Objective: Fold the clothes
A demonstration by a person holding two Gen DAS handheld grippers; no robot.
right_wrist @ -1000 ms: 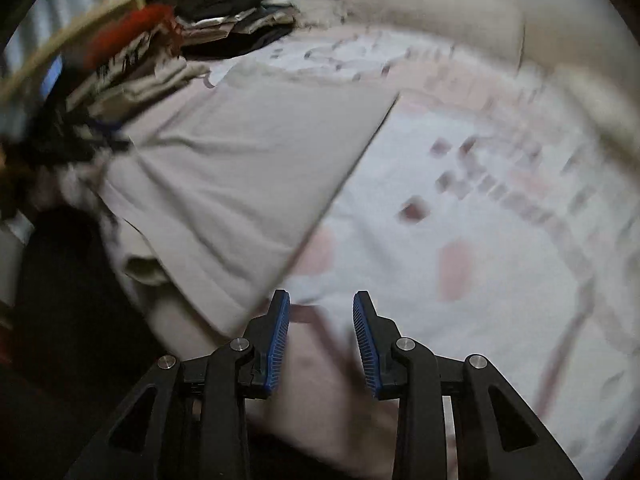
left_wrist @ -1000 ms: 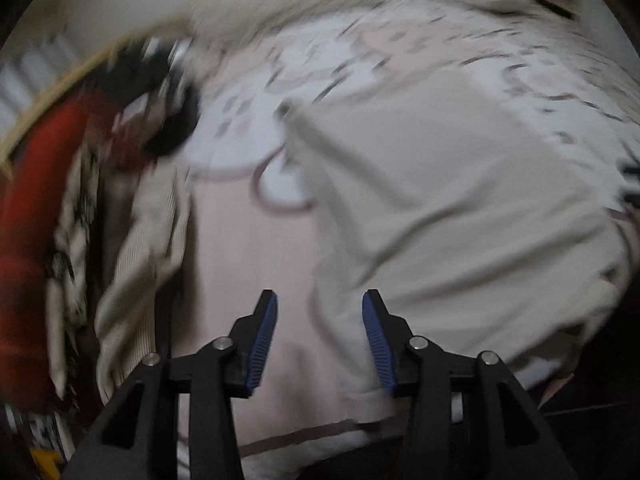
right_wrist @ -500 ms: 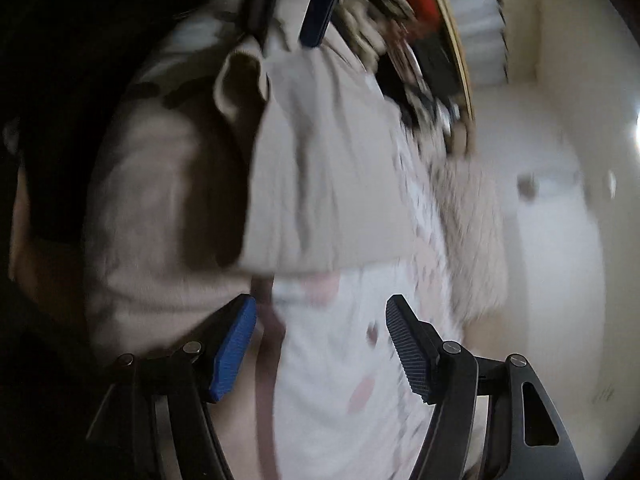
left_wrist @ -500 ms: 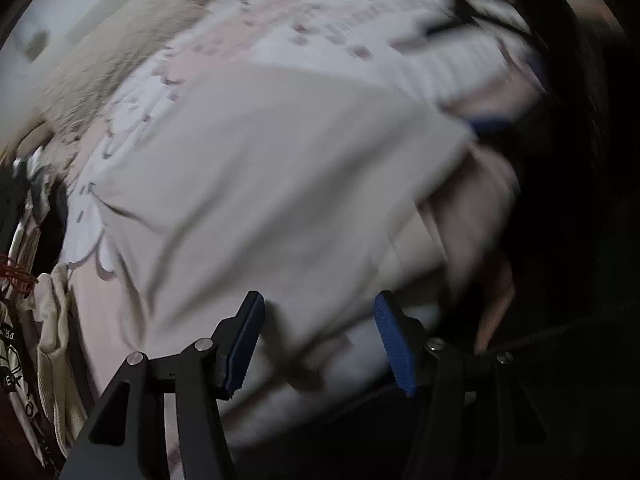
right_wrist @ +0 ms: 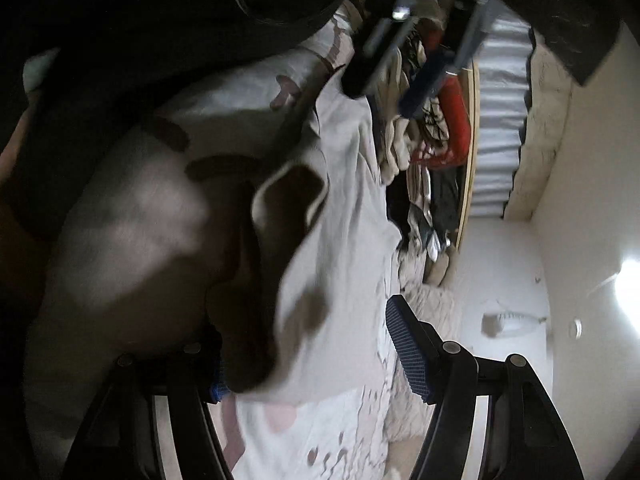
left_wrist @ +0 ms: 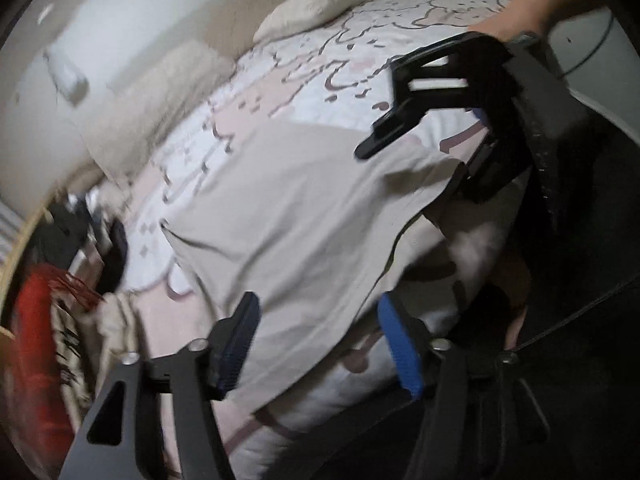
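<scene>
Beige garment (left_wrist: 304,216) lies flat (long axis toward pillows (left_wrist: 312,8)).

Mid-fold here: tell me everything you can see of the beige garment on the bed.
The beige garment looks like thin, soft cloth, plain and creased. It lies spread over the patterned bedspread, its near part draping over the bed's edge. An open sleeve or neck hole gapes there. Both the left gripper and right gripper straddle its edge, jaws apart, just opening.

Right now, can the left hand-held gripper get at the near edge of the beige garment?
Probably yes. The left hand-held gripper is open, its jaws having just been opening, and the beige garment's near edge lies between its fingers with nothing over it.
</scene>
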